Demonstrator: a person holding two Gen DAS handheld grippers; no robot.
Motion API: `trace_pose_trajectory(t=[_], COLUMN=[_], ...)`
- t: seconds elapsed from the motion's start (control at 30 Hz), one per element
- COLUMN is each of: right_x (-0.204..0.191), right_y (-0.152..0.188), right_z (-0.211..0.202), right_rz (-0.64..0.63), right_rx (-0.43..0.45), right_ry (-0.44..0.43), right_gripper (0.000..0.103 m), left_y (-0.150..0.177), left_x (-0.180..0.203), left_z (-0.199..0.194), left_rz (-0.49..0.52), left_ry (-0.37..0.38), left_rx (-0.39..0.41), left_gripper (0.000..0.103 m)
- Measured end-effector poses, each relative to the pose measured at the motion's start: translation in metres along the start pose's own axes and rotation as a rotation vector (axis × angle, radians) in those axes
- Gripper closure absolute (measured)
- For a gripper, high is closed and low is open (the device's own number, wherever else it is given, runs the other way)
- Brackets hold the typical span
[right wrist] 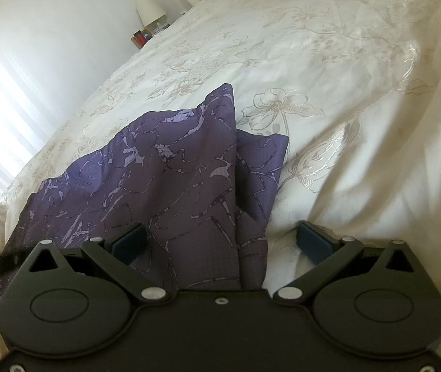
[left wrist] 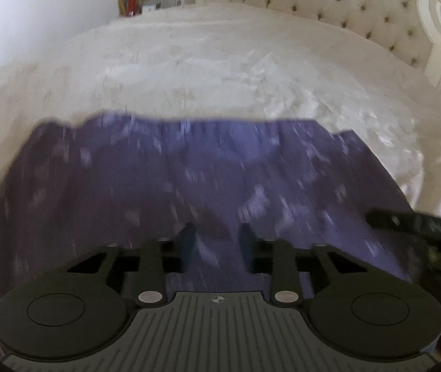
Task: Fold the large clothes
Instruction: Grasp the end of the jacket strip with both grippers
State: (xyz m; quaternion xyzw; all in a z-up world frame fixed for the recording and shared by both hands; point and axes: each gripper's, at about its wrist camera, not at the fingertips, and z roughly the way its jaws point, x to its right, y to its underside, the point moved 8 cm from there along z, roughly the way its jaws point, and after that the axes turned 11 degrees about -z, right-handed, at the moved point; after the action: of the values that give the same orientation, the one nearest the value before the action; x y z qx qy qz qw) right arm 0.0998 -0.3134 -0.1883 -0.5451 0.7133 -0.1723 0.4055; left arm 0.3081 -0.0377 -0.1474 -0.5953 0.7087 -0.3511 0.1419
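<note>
Your purple garment (right wrist: 170,186) lies on the bed (right wrist: 359,77), close to the near edge, and most of the cream bedspread beyond it is open, all the way to the tufted headboard (left wrist: 344,3). To the right of the cloth in your right wrist view the cover is bare, with soft folds near the right side. The garment's far edge (left wrist: 205,121) runs roughly across the bed in your left wrist view, so its long axis appears to lie crosswise; from the right it rises to a peaked corner pointing toward the head of the bed.

Your left gripper (left wrist: 217,245) has its jaws narrowed with purple cloth between them; blur keeps you from telling whether the pads actually press it. Your right gripper (right wrist: 220,241) stands with jaws spread wide, released, a fold of the garment lying between them without touching either pad.

A lamp (right wrist: 149,11) stands on a nightstand by the white wall at the far left corner of the bed.
</note>
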Motion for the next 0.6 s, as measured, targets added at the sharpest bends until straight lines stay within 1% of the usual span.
trace_pose_trajectory(t=[0.1, 0.17, 0.23, 0.37, 0.47, 0.6], right_x=[0.000, 0.000, 0.000, 0.001, 0.001, 0.002], right_y=[0.000, 0.000, 0.000, 0.000, 0.000, 0.001], right_z=[0.000, 0.000, 0.000, -0.002, -0.003, -0.004], right_rz=[0.001, 0.001, 0.004, 0.018, 0.028, 0.059], right_rx=[0.000, 0.000, 0.000, -0.002, -0.004, -0.024], right_ry=[0.000, -0.001, -0.003, -0.012, -0.019, -0.061], right_gripper=[0.000, 0.000, 0.000, 0.000, 0.000, 0.000], left_y=[0.014, 0.020, 0.026, 0.040, 0.044, 0.046], left_x=[-0.002, -0.002, -0.002, -0.006, -0.002, -0.003], left_z=[-0.008, -0.009, -0.001, 0.010, 0.010, 0.008], left_rz=[-0.027, -0.033, -0.040, -0.035, -0.002, -0.026], left_ry=[0.006, 0.005, 0.001, -0.014, -0.032, -0.026], left_rx=[0.021, 0.036, 0.030, 0.055, 0.090, 0.101], left_gripper=[0.083, 0.083, 0.084, 0.086, 0.086, 0.087])
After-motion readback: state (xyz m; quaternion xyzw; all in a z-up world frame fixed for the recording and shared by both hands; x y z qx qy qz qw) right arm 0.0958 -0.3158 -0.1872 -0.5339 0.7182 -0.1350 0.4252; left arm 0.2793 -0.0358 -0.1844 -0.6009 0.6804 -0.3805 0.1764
